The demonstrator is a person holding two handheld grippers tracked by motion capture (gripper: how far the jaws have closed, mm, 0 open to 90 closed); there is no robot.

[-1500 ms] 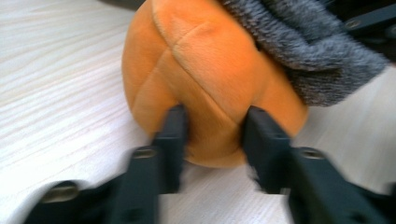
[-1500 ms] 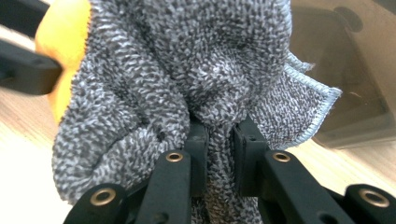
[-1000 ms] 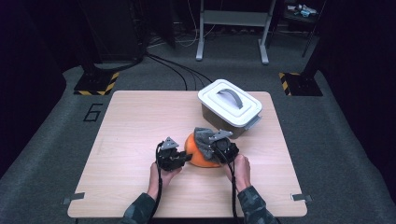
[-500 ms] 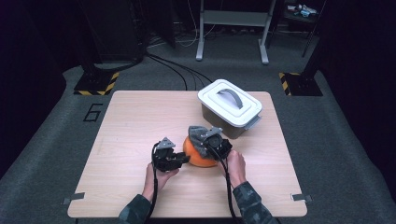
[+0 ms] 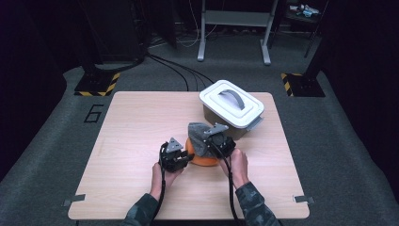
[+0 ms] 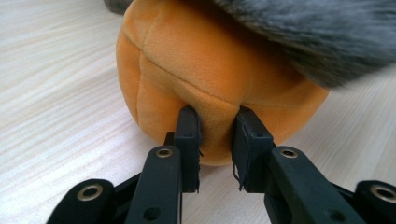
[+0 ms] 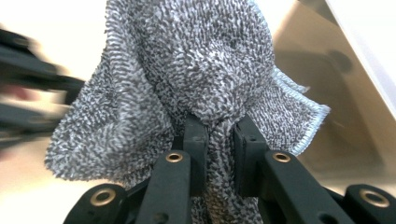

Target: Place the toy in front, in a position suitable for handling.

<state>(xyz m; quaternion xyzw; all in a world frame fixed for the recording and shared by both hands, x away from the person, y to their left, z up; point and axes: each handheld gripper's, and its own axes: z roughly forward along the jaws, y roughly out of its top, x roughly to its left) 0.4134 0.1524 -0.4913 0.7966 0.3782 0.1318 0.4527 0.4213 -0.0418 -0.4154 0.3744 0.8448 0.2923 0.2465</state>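
Left gripper view: left gripper (image 6: 215, 133) is pinched on a fold of the orange plush ball (image 6: 196, 79); jaws have just closed back down on it, fabric bunched between the pads. Ball sits on the wooden table (image 5: 136, 122), near the middle. Right gripper (image 7: 219, 140) is clamped on the grey knit cloth (image 7: 187, 70), which drapes over the ball's top in the high view. White-lidded grey box (image 5: 231, 106) stands just behind, toward the far right of the table.
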